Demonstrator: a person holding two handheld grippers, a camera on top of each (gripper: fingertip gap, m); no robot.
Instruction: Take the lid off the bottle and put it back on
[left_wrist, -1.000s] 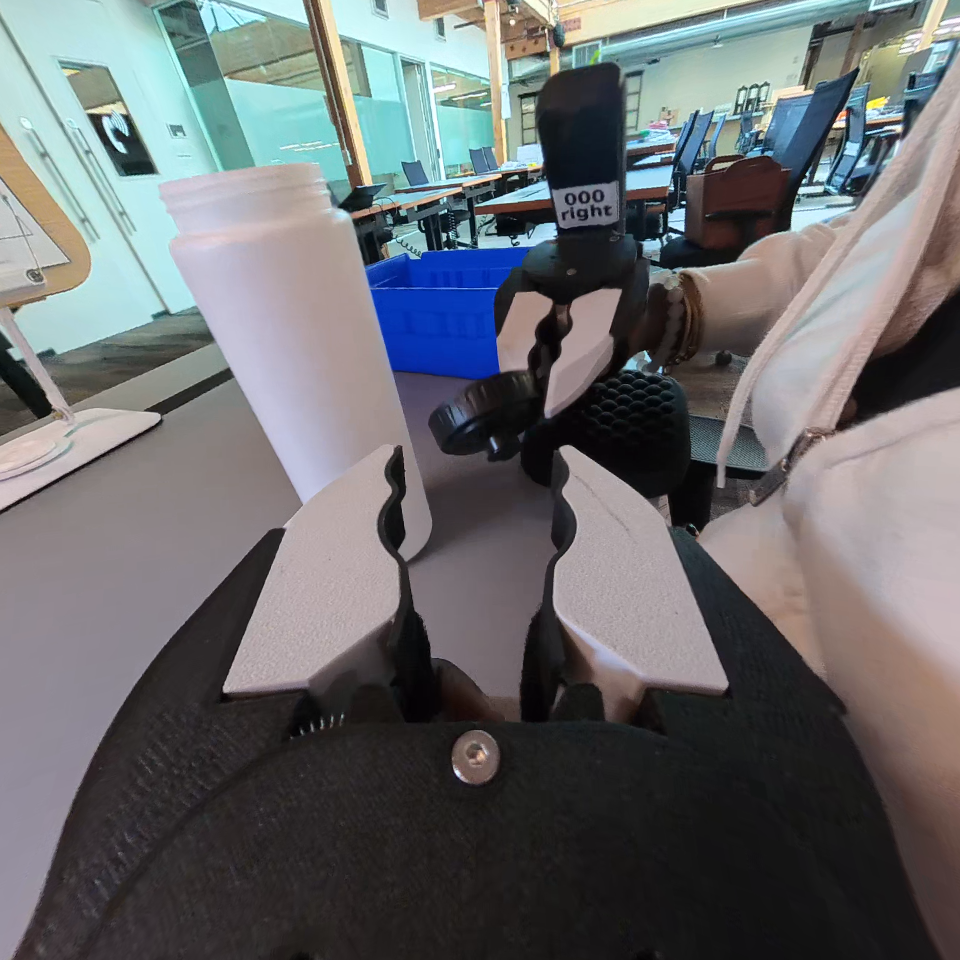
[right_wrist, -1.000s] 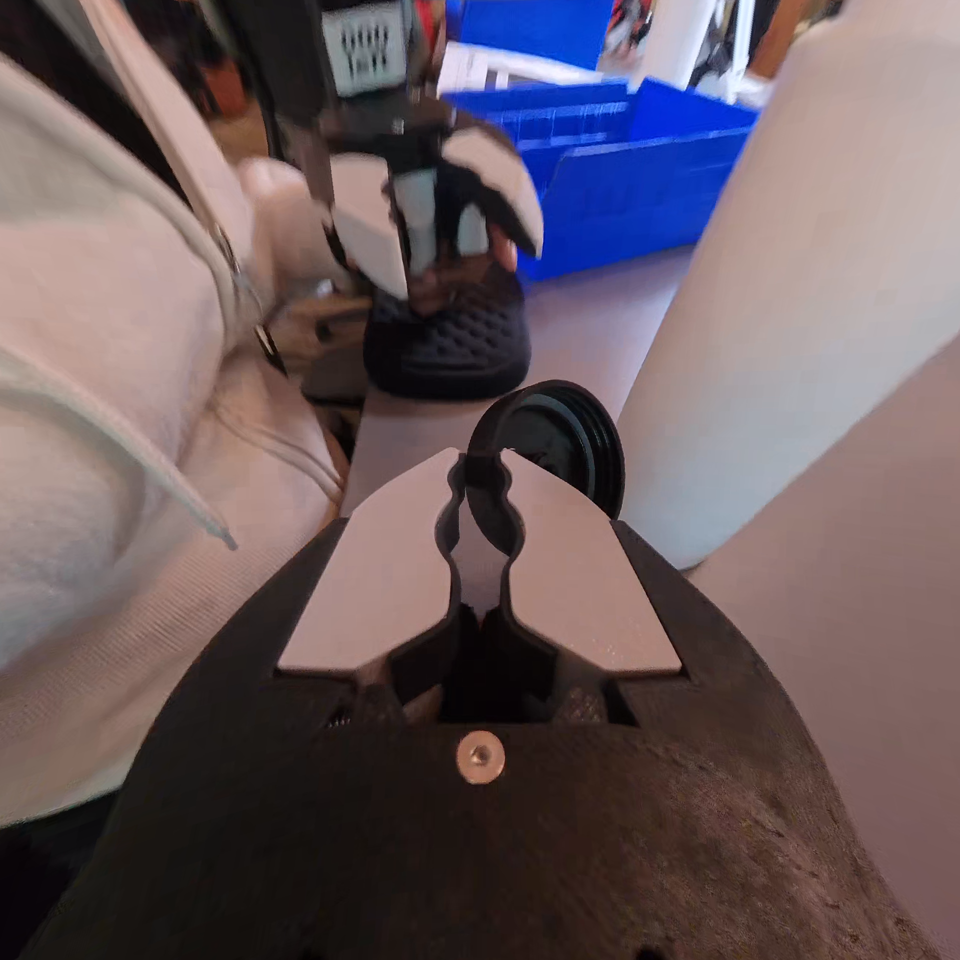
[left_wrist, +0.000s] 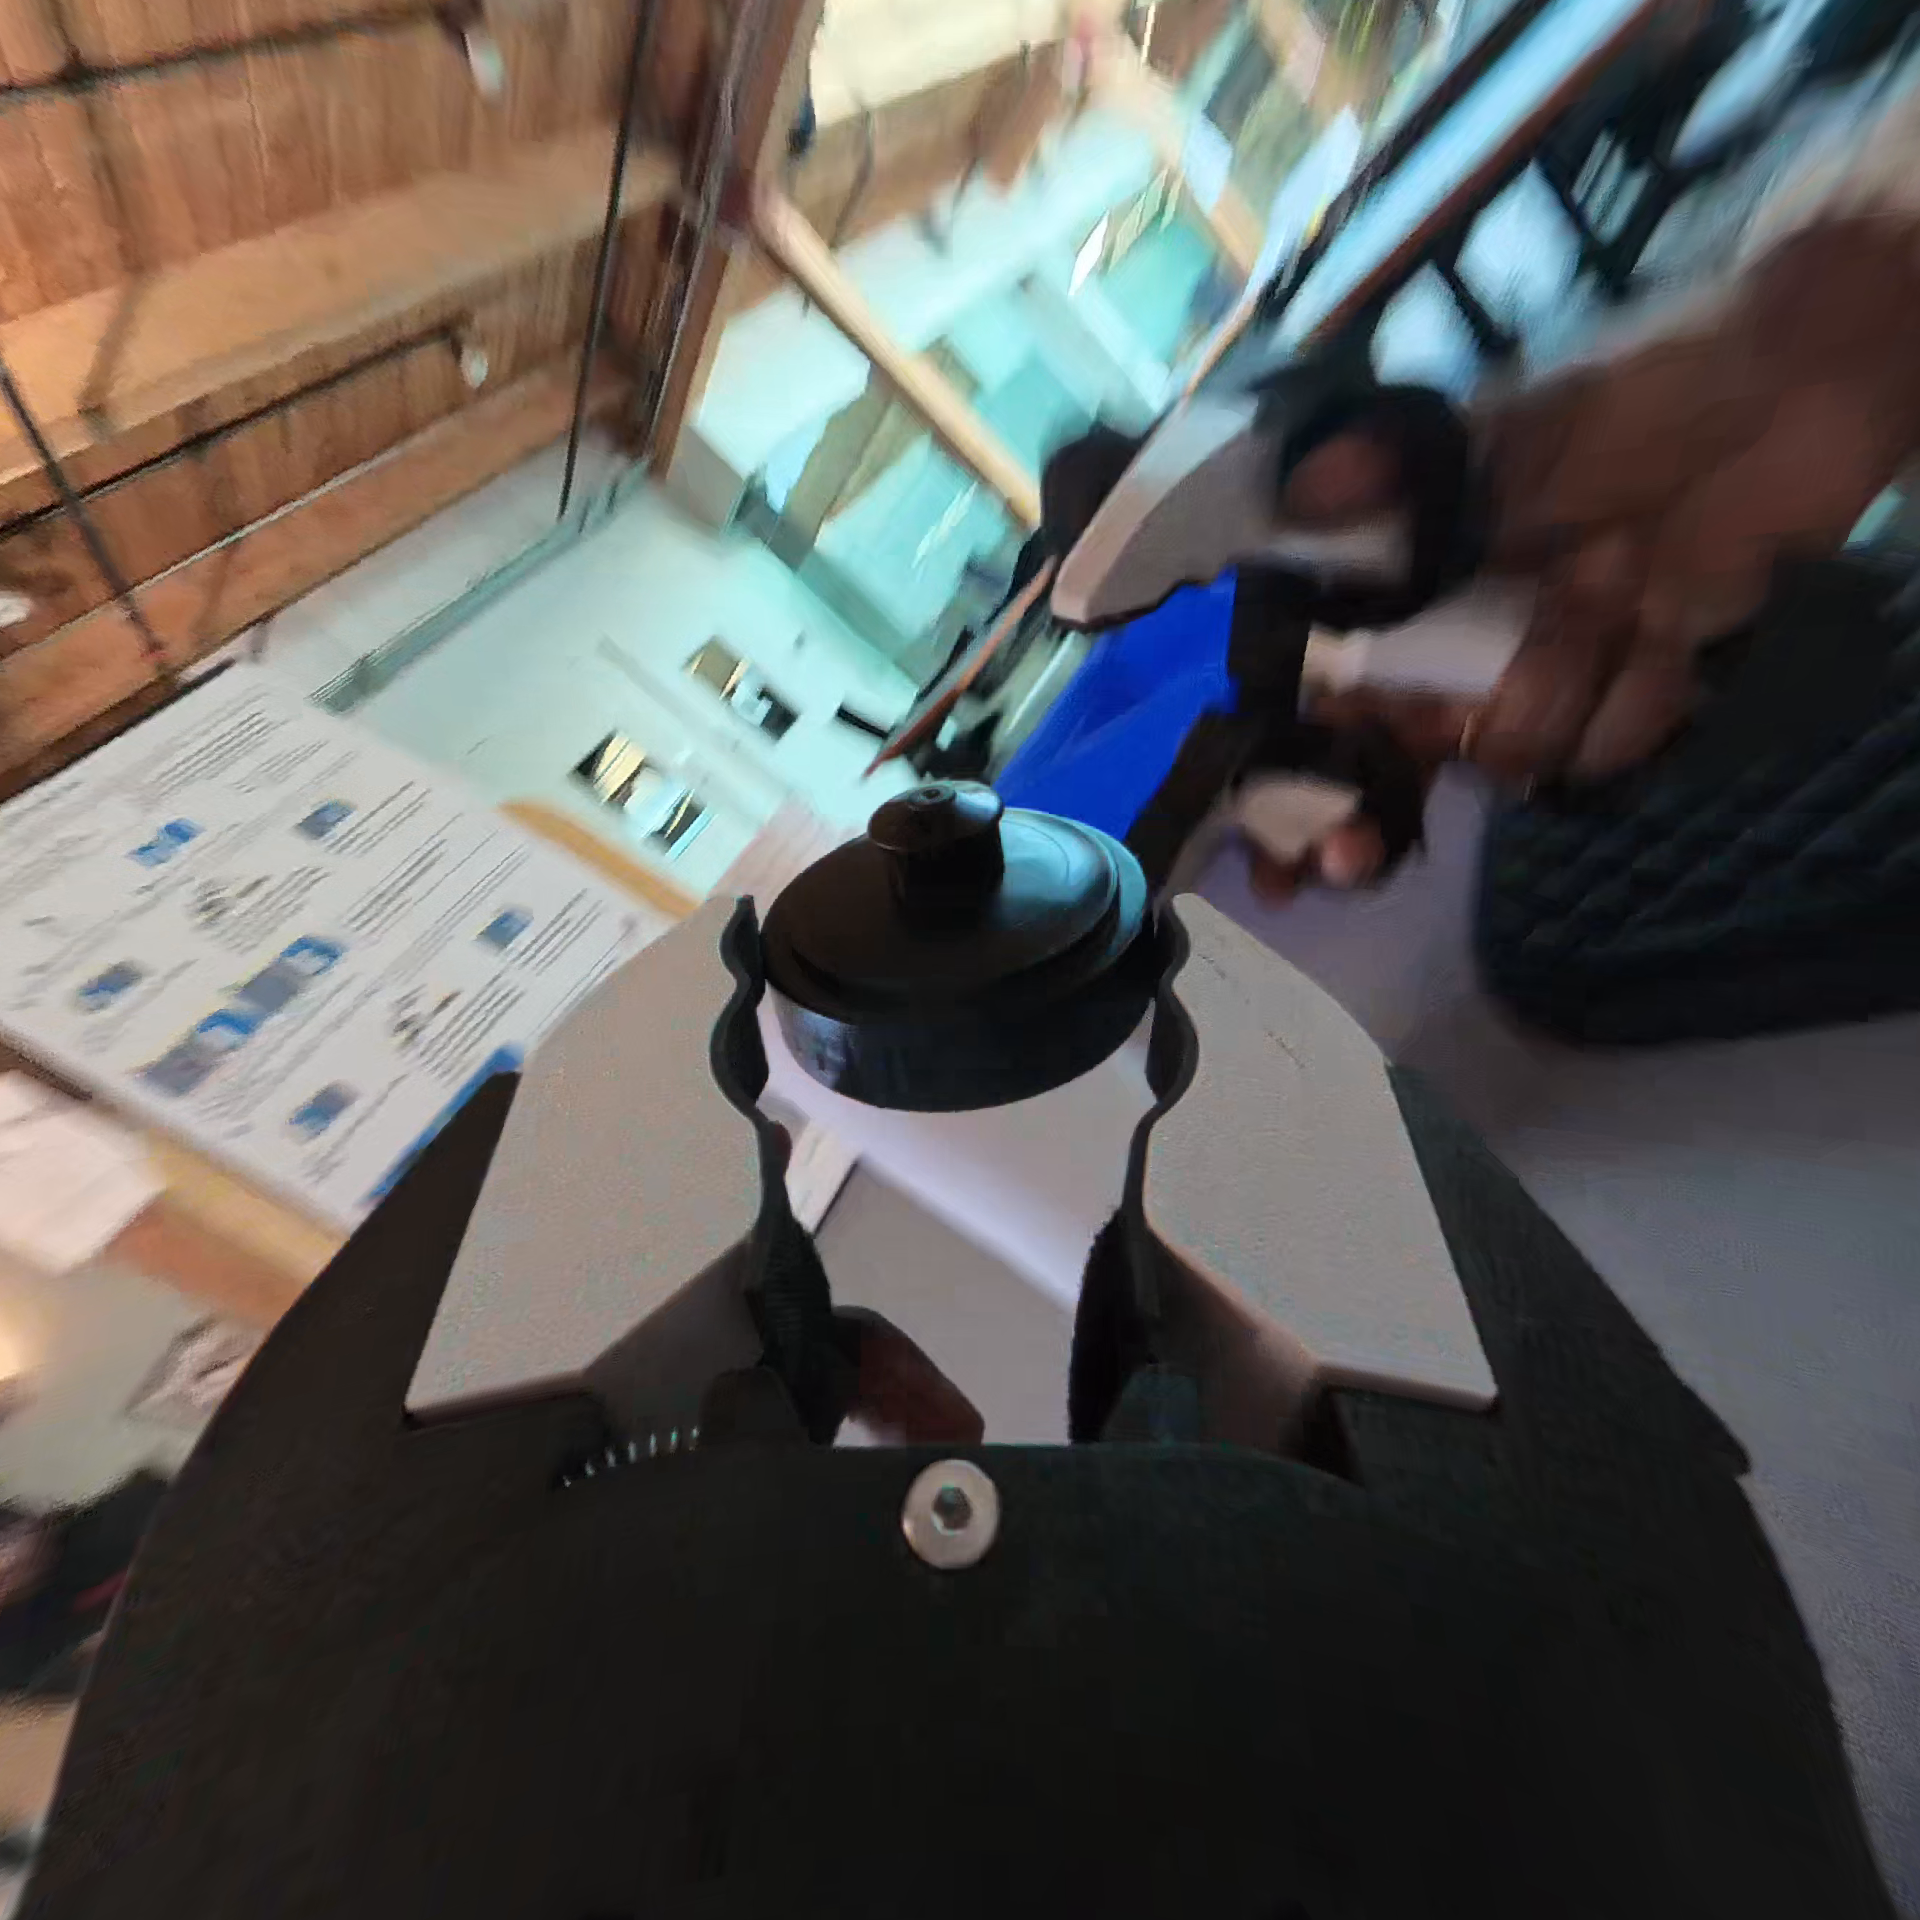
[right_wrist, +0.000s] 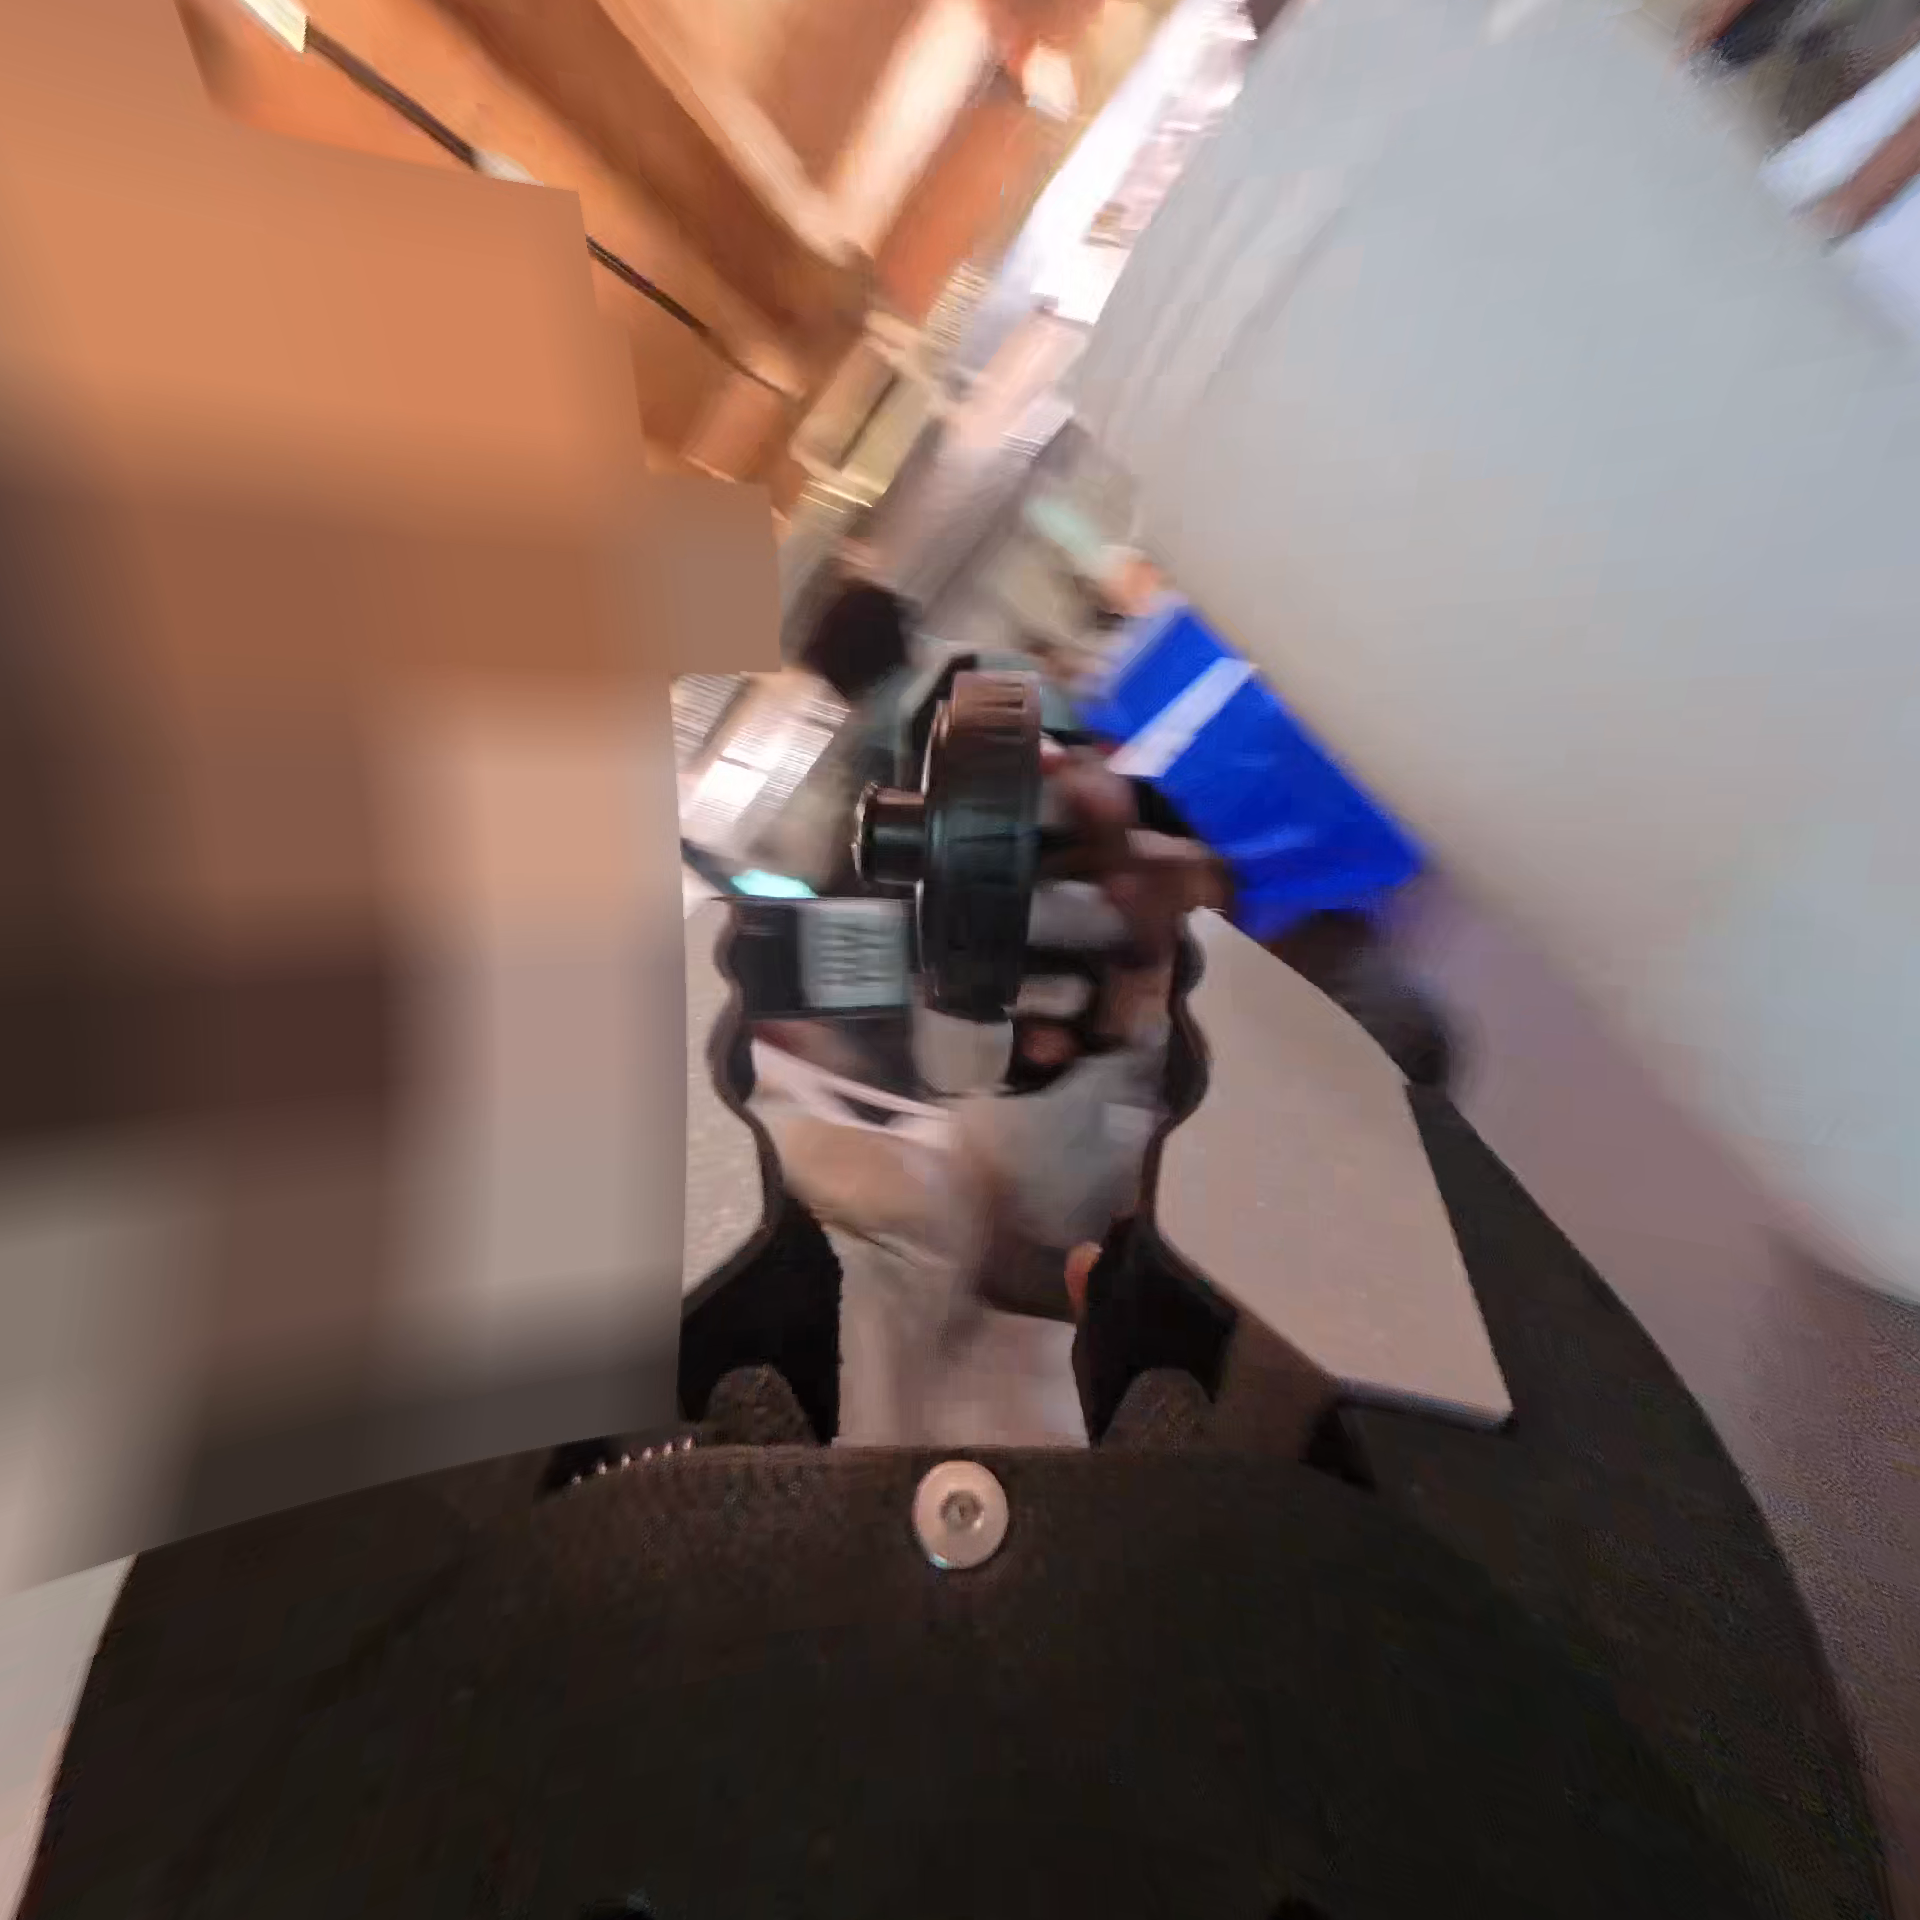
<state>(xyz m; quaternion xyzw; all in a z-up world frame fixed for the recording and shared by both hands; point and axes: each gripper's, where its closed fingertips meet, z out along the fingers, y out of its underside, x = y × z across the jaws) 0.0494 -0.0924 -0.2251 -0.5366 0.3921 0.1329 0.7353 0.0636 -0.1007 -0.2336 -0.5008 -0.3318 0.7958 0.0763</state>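
Note:
My left gripper (left_wrist: 956, 930) is shut on the black spouted lid (left_wrist: 966, 997), gripping it across its rim at the fingertips. Something white shows just under the lid between the fingers; I cannot tell whether it is the bottle. In the right wrist view the lid (right_wrist: 982, 862) shows edge-on, farther off, with its spout pointing left. The white bottle (right_wrist: 1507, 520) fills the right side of that view, close by and apart from the lid. My right gripper (right_wrist: 956, 935) is wide open and empty. It also shows blurred in the left wrist view (left_wrist: 1132, 571).
A blue bin (left_wrist: 1132, 707) stands on the grey table (left_wrist: 1558, 1299) behind the grippers. A person's hand (left_wrist: 1662, 499) holds the right gripper. A black mesh object (left_wrist: 1714, 883) lies at the right. Both views are tilted and motion-blurred.
The lid has passed from my right gripper to my left. The right gripper has opened and the left has shut on the lid. Both views have tilted sharply.

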